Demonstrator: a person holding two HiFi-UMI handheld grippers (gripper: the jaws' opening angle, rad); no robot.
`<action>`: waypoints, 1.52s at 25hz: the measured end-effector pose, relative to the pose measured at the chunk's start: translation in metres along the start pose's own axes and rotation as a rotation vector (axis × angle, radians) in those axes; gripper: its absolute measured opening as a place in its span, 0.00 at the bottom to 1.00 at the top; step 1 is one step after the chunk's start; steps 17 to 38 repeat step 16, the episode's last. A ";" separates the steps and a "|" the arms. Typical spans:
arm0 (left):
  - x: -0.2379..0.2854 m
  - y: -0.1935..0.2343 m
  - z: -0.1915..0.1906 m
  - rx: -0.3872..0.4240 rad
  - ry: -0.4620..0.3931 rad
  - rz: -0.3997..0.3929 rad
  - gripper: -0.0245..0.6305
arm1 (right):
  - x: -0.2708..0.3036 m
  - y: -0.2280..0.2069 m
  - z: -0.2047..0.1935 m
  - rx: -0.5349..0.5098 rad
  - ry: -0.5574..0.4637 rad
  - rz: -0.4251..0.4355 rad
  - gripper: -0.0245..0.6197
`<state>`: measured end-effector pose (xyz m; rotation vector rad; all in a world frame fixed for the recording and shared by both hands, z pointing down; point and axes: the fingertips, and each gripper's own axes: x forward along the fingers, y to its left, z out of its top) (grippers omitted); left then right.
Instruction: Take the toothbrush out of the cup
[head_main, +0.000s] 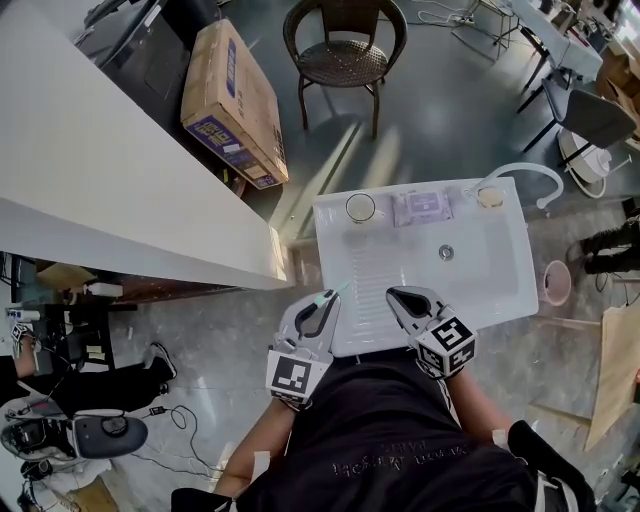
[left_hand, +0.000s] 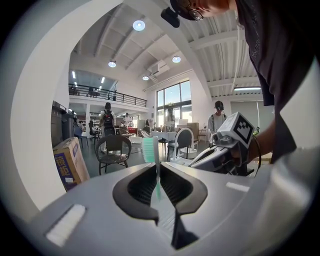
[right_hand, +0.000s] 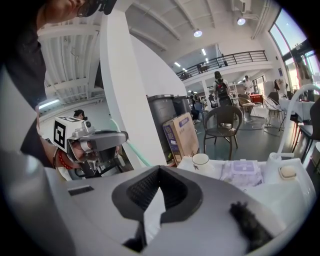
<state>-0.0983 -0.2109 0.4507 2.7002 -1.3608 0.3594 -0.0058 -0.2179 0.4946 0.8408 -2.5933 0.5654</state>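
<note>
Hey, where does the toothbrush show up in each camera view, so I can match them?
Head view: lower centre, the toothbrush juts from the left tool over the sink.
Left gripper view: centre, upright, clamped between the jaws.
Right gripper view: left of centre, a green stick slanting from the left tool.
Shared landmark: the cardboard box, in all three.

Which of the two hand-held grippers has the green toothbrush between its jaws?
The left hand-held gripper: its jaws are shut on the toothbrush handle, with the bristles beyond the tips. The right hand-held gripper has nothing between its jaws.
</note>
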 end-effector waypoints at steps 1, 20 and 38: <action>0.000 -0.001 -0.001 -0.005 0.001 0.000 0.09 | -0.001 0.000 -0.001 0.004 -0.001 -0.003 0.05; -0.004 -0.010 -0.005 0.037 0.023 -0.005 0.09 | -0.011 -0.004 -0.010 0.008 0.024 -0.028 0.05; -0.004 -0.010 -0.005 0.037 0.023 -0.005 0.09 | -0.011 -0.004 -0.010 0.008 0.024 -0.028 0.05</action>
